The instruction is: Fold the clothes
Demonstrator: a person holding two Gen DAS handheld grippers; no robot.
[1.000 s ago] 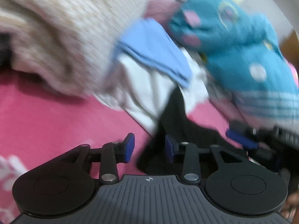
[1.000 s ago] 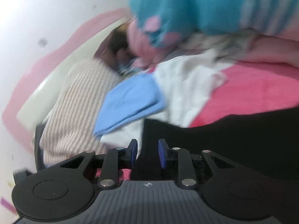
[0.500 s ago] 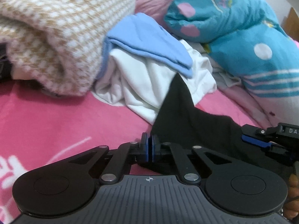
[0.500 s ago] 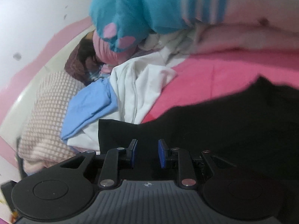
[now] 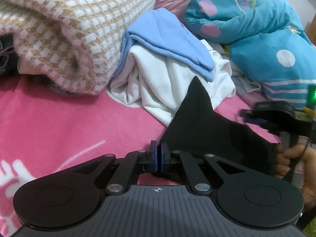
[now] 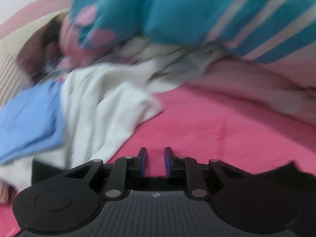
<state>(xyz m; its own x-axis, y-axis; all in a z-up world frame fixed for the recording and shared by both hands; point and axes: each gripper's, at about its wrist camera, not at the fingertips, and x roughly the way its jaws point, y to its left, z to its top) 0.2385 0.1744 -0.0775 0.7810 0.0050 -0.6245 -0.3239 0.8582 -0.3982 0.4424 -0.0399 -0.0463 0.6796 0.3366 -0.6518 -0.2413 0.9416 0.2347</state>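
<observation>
A black garment lies spread on the pink bed sheet, one corner lapping up onto a white garment. My left gripper is shut on the black garment's near left edge. My right gripper, held by a hand, hovers over the cloth's right side. In the blurred right wrist view my right gripper has its jaws closing with a gap between the pads. The black garment's edge lies at the finger bases, and only pink sheet shows between the tips.
A folded light-blue garment rests on the crumpled white one. A beige checked blanket is piled at the back left, and a teal spotted quilt at the back right. A pale wall rises behind.
My left gripper went from open to shut at the black garment's edge and has stayed there. My right gripper swung across the black cloth to its far edge, its jaws narrowing.
</observation>
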